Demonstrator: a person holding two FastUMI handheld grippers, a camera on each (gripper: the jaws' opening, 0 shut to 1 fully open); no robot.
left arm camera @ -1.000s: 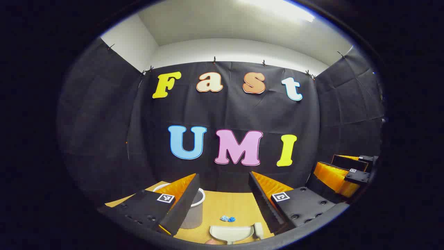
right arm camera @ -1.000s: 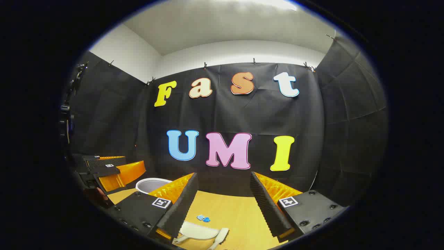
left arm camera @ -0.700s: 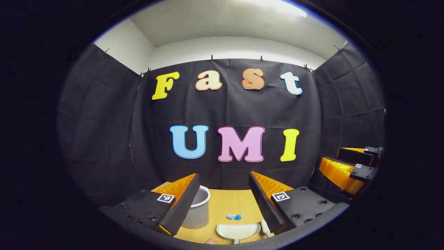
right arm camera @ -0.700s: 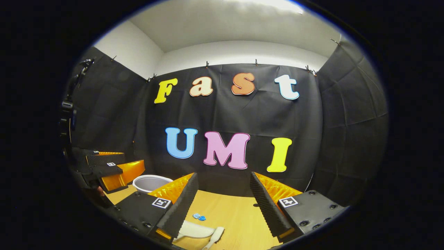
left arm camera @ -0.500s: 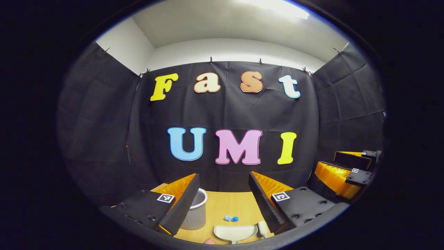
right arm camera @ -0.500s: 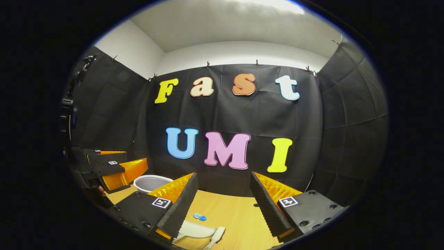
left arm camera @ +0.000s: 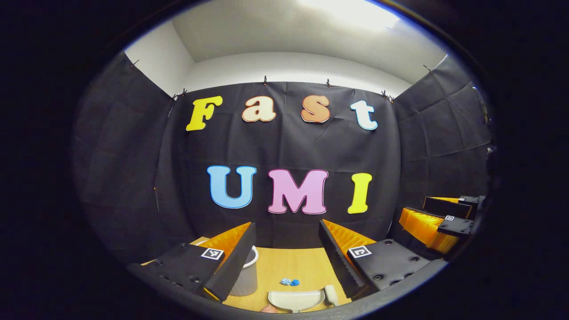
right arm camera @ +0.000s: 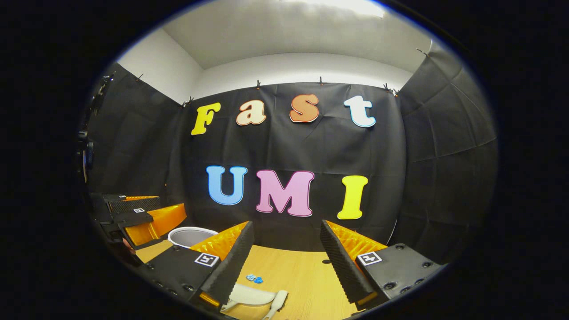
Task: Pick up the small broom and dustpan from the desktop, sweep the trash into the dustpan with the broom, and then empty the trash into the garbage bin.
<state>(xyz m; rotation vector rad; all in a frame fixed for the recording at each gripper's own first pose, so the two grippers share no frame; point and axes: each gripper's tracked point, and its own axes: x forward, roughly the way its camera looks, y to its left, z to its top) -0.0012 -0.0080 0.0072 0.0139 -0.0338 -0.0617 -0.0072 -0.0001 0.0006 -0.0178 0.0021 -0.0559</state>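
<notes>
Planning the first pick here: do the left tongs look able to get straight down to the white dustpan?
Probably yes. The left tongs are open, and the white plastic dustpan lies just below and ahead on the wooden desktop. The small blue trash bits sit beyond it and the pale broom beside it.

Black cloth walls (left arm camera: 124, 178) (clipped along the top) enclose a wooden desktop (right arm camera: 302, 275) under a white ceiling (left arm camera: 284, 31).
</notes>
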